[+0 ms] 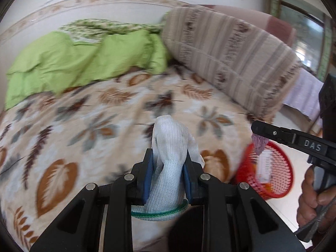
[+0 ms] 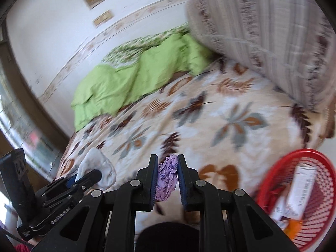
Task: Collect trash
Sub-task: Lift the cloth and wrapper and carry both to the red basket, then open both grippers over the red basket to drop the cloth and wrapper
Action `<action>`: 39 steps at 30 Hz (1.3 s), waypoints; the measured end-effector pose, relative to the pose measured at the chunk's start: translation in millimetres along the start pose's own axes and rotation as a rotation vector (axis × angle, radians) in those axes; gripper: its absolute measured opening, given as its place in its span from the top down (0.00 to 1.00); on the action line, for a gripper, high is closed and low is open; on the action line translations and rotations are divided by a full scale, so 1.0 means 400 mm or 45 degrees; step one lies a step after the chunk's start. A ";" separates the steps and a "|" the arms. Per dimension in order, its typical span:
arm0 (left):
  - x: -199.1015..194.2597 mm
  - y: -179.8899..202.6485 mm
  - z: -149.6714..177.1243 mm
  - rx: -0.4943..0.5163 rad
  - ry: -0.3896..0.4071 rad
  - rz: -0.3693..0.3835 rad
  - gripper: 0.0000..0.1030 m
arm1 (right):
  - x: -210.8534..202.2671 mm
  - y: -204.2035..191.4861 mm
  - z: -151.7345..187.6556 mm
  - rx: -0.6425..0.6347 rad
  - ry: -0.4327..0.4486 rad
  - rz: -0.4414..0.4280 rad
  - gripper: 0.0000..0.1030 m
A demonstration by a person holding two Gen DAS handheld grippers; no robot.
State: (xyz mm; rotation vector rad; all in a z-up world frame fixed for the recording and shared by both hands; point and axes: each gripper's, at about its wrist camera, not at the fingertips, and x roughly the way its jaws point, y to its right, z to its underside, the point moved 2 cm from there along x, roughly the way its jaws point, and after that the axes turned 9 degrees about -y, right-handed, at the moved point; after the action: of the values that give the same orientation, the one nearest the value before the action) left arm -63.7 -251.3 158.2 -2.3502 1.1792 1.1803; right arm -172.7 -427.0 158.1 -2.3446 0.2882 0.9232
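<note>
Above bed [image 1: 105, 113], left claw [image 1: 168, 168] clamping white glove [image 1: 174, 147], right claw [image 2: 167, 175] clamping purple wrapper [image 2: 167, 178]

Black left gripper [image 1: 168, 168], blue pads, silver screws; right gripper [image 2: 167, 174] alike.

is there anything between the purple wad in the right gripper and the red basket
Nothing visible. The right gripper is shut on the purple wad, and the red basket stands open-topped beside the bed, only air between them.
</note>
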 end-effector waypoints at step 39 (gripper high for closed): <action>-0.012 0.216 -0.056 0.218 0.169 0.038 0.00 | -0.271 0.204 0.060 0.327 0.345 0.912 0.01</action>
State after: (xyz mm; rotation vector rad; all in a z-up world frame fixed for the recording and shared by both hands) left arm -118.7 -316.0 186.5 -2.3187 1.3071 0.9043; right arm -298.2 -479.5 180.8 -2.1308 1.3349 0.7992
